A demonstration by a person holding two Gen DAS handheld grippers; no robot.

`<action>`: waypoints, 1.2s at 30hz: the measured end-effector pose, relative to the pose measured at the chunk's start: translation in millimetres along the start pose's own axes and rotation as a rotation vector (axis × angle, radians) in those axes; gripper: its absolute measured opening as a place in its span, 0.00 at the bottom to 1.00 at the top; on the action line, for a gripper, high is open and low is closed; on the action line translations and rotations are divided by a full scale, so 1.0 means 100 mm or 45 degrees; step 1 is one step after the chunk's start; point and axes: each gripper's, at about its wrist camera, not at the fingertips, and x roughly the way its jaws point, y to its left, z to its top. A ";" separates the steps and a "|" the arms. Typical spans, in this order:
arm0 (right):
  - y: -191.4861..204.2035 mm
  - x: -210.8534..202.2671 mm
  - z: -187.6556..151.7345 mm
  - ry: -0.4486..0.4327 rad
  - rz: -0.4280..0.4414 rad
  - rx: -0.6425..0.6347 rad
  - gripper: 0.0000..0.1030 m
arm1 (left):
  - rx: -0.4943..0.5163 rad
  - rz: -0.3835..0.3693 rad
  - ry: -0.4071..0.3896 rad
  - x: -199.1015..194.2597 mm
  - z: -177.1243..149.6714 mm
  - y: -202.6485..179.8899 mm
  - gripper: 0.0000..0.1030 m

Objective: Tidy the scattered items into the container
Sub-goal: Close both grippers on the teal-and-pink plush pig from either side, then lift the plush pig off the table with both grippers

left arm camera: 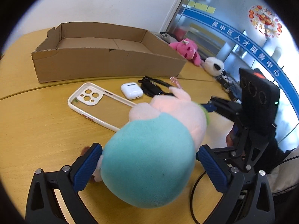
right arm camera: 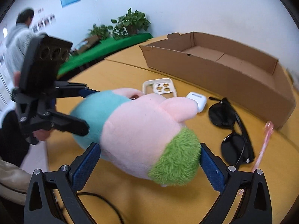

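I have the plush toy [left arm camera: 149,149] caught between both sets of tongs above the yellow surface [left arm camera: 37,121]: the left tongs [left arm camera: 149,166] pinch its teal end, the right tongs [right arm camera: 149,166] pinch its green-tufted end, blue pads pressed into the fur on each side. The toy hangs short of the cardboard box [left arm camera: 104,61], which sits open and looks bare inside, well apart across the surface. My worry is the soft body: fur and stuffing give under the pads, so if my two hands drift apart or twist against each other, one end could slide free and the toy swing down. Right beneath and beyond it lie the phone case [left arm camera: 97,104], the white earbud case [left arm camera: 131,90] and the black sunglasses [right arm camera: 231,130], with a pink pen [right arm camera: 265,143] beside them; a dropped or low-carried toy would knock these about. The box's near wall is another snag if I carry too low
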 end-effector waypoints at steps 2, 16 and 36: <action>-0.02 0.06 0.06 0.025 -0.024 0.019 1.00 | 0.000 0.034 -0.001 0.05 -0.01 0.01 1.00; -0.40 0.19 0.10 0.097 0.104 0.148 0.95 | -0.181 -0.168 0.074 0.37 -0.03 0.35 0.93; -0.20 -0.07 0.03 -0.008 0.016 -0.089 0.98 | -0.060 -0.169 0.106 0.26 -0.02 0.31 0.85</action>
